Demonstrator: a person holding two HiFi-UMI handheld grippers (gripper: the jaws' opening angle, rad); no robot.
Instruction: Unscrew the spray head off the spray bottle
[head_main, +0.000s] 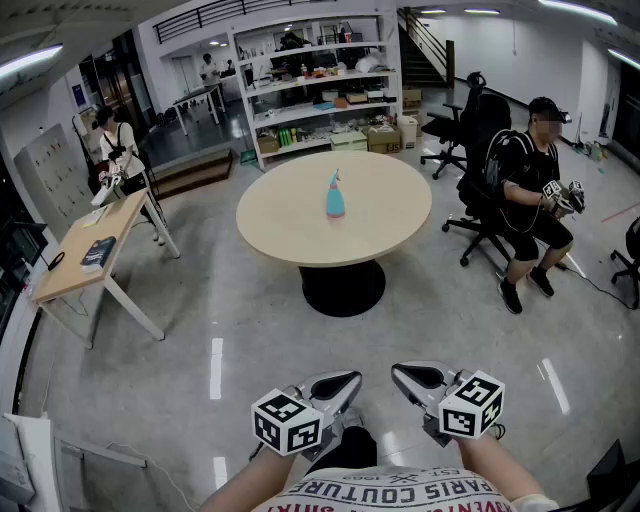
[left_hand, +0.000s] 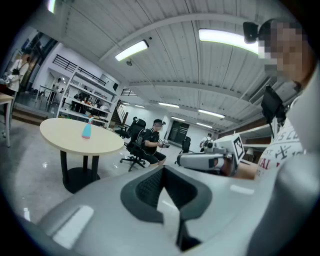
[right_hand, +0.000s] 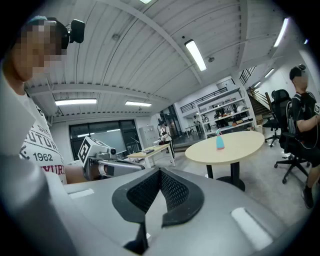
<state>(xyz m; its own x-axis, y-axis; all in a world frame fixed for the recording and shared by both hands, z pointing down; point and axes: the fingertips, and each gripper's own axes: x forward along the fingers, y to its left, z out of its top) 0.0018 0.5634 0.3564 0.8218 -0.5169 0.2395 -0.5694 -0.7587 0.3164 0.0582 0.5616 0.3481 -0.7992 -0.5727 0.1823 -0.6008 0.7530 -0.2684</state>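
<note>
Both left gripper (head_main: 345, 382) and right gripper (head_main: 408, 374) are closed, empty; the light-looking spray bottle (head_main: 335, 200) needs body held, spray head (head_main: 334, 177) twisted.

I hold my left tongs (head_main: 338, 388) and my right tongs (head_main: 418, 378) low in front of my body. They sit side by side and near each other, with the tips pointing away from me and tipped slightly downward. Both are closed with nothing in them. In the left gripper view the dark pads (left_hand: 147, 189) meet at a thin seam, and the right gripper view shows the same. The left cube (head_main: 287, 422) and the right cube (head_main: 470, 404) sit on the tongs' backs, nearer me than the tips. My left forearm (head_main: 240, 492) and right forearm (head_main: 497, 470) reach in from the bottom edge, both bare. Each gripper view shows the other tongs level beside it.
</note>
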